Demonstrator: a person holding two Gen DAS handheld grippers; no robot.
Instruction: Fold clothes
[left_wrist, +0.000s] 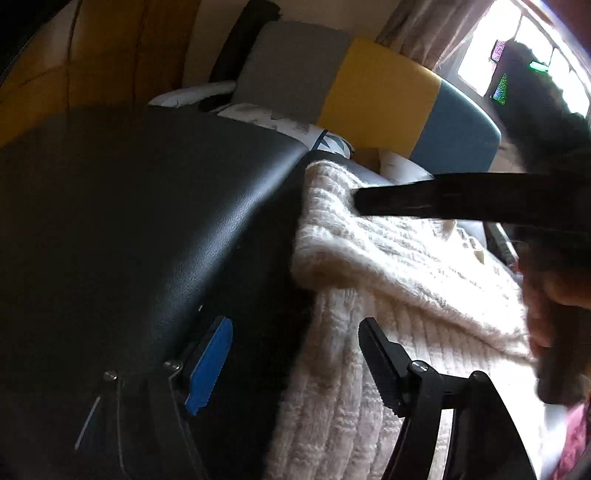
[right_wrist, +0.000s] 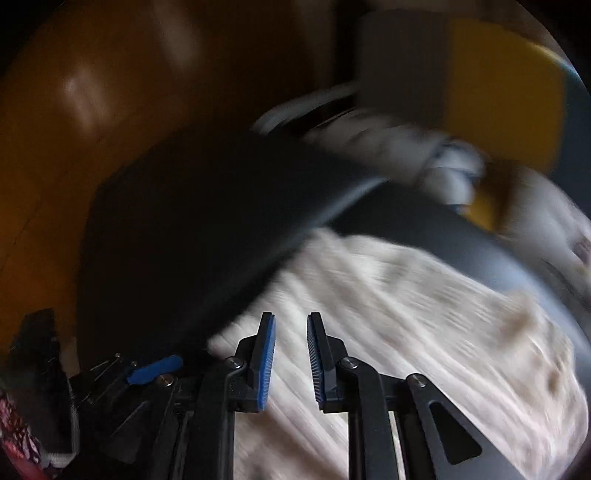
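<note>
Black padded surface (left_wrist: 147, 206) fills most of the left wrist view, leather-like grain, brown wooden floor (left_wrist: 44, 92) beyond its far edge. Behind it: cushion (left_wrist: 373, 99) in grey, yellow and blue blocks, patterned white fabric (left_wrist: 280, 123) bunched at its base. Curtain (left_wrist: 424, 33) and bright window top right.

Cream knit sweater (left_wrist: 388, 266) lies on the black surface toward its right side, top layer folded over a ribbed layer, one edge hanging past the surface edge.

Left gripper (left_wrist: 295, 365): jaws wide apart, nothing held, sweater's edge between them. Right gripper (right_wrist: 291, 360): narrow gap, nothing in it, hovering above the sweater. Right wrist view is motion-blurred.
</note>
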